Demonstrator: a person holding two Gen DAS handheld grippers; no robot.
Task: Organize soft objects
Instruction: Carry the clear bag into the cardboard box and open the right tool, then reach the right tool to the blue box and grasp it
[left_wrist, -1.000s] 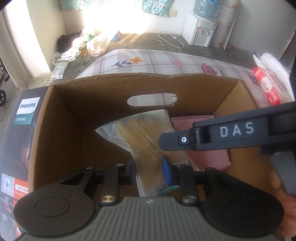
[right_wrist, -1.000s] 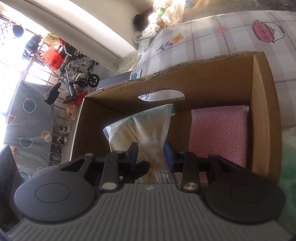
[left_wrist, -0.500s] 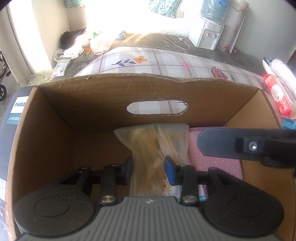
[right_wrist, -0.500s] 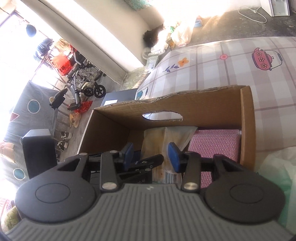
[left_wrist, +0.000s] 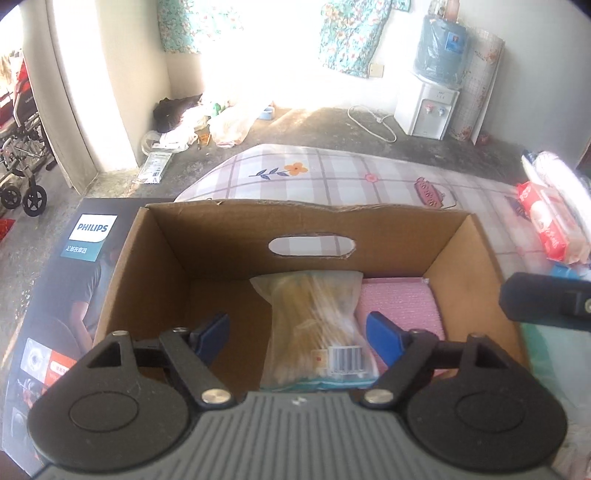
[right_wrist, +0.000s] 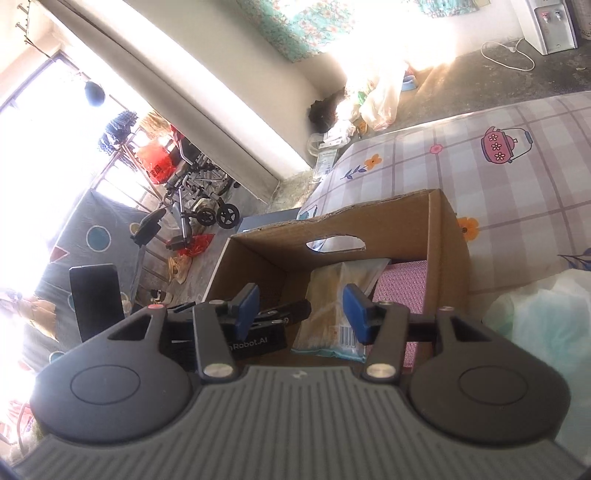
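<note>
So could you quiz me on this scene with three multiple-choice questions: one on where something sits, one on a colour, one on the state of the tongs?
1. Where is the clear bag?
A. inside the box
B. on the floor
C. on the water dispenser

2. What colour is the pad beside the bag?
A. green
B. pink
C. black

3. How do the left tongs stand?
A. shut on the bag
B. shut on nothing
C. open

Answers:
1 A: cardboard walls surround it.
2 B: it shows pink right of the bag.
3 C: both blue pads stand clear of the bag, having just opened.
</note>
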